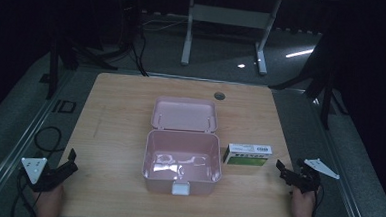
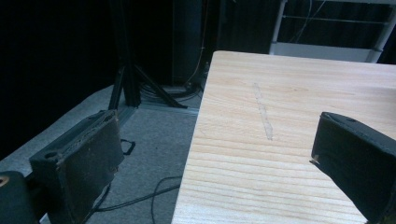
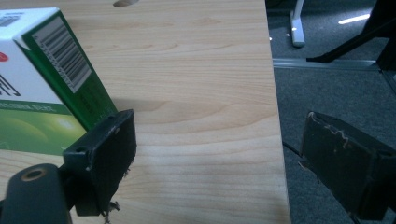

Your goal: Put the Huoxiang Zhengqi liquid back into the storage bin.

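A pink plastic box (image 1: 182,163) sits open at the centre of a wooden table (image 1: 115,129), its lid (image 1: 184,114) laid back flat behind it and a white latch (image 1: 181,189) at its front. Just to its right lies a green-and-white carton (image 1: 247,154), a barcode on its end, its printed lettering too small to read. The left gripper (image 1: 70,161) at the table's near left edge and the right gripper (image 1: 283,171) just beside the carton both hold their jaws wide apart, gripping nothing.

table (image 1: 115,119): matt pale wood grain | case (image 1: 182,164): glossy pink plastic | carton (image 1: 247,155): printed cardboard
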### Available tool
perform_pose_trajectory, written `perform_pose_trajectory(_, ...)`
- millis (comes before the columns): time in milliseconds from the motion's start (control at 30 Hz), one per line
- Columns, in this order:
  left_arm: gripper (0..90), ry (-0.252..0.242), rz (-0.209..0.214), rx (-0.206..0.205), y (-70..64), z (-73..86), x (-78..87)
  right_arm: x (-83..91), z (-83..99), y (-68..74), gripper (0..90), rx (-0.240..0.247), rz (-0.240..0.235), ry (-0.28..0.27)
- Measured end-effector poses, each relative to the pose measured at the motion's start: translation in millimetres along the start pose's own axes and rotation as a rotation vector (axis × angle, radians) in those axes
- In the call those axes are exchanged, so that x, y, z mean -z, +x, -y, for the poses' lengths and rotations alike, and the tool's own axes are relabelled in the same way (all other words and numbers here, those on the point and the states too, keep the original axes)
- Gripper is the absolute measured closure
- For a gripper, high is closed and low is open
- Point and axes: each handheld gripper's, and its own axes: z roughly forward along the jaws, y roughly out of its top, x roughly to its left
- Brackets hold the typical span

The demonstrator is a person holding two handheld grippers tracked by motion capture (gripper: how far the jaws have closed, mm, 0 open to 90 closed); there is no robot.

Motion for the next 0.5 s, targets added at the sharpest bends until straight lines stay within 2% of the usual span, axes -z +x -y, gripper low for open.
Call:
perform_pose_trajectory(167,2.1,-0.003,-0.003,-0.006,-0.6,0.2,0.2,-0.4,-0.2,-0.4,10.5,-0.002,-0.008,0.014)
perform_pose_trajectory(200,2.1,-0.005,-0.006,-0.008,-1.2,0.3,0.3,-1.1,-0.5,-1.5,10.6,-0.006,-0.025,0.028)
perform_pose_trajectory(267,2.1,-0.007,-0.004,-0.012,-1.8,0.5,0.6,-4.7,-2.0,-5.3,10.6,-0.004,-0.088,0.093)
perform_pose_trajectory(333,2.1,-0.008,-0.005,-0.014,-2.1,0.6,0.5,-5.9,-2.5,-5.3,10.6,0.021,-0.096,0.126)
perform_pose_trajectory(500,2.1,-0.009,-0.003,-0.012,-1.6,0.6,0.7,-8.2,-2.4,-1.7,10.6,0.089,-0.151,0.198)
